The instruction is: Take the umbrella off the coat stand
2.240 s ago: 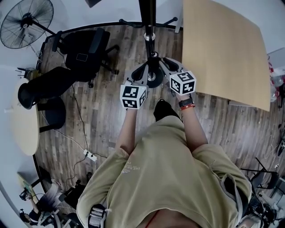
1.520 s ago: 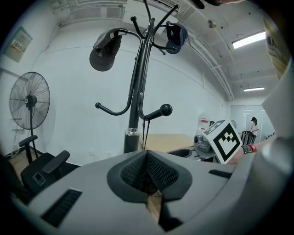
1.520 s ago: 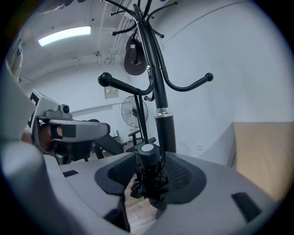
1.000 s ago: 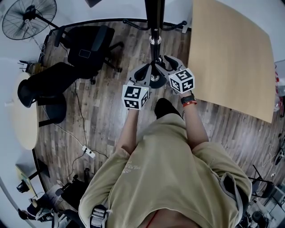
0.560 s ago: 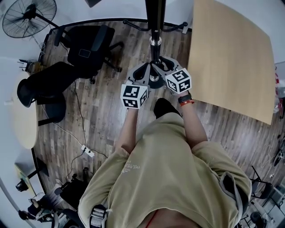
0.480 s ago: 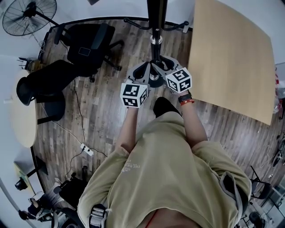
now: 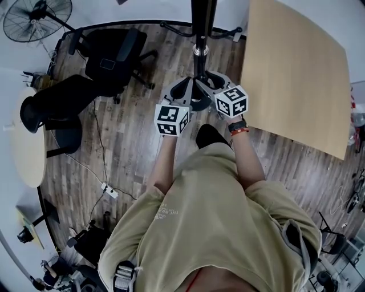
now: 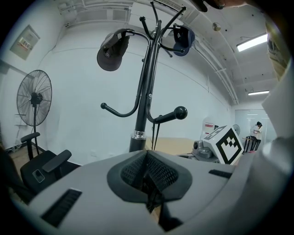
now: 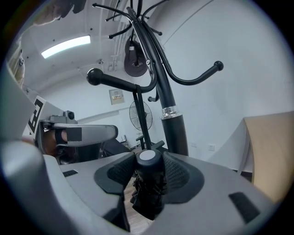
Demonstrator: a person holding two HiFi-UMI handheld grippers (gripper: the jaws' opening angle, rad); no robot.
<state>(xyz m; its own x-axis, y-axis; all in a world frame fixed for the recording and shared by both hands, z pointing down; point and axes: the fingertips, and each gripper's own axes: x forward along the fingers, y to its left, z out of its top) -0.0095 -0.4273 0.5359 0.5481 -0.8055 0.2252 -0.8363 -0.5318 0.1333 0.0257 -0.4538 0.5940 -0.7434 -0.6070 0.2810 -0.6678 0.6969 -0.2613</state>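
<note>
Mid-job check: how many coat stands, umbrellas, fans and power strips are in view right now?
coat stand: 1
umbrella: 1
fan: 1
power strip: 1
Total: 4

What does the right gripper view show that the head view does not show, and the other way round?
Only the right gripper view: the folded black umbrella with a pale round cap, between the right gripper's jaws, which have just been closing and now press on it. Only the head view: the person's khaki shirt, two black office chairs and a white power strip. Both: the black metal coat stand, the standing fan and the light wooden table.
</note>
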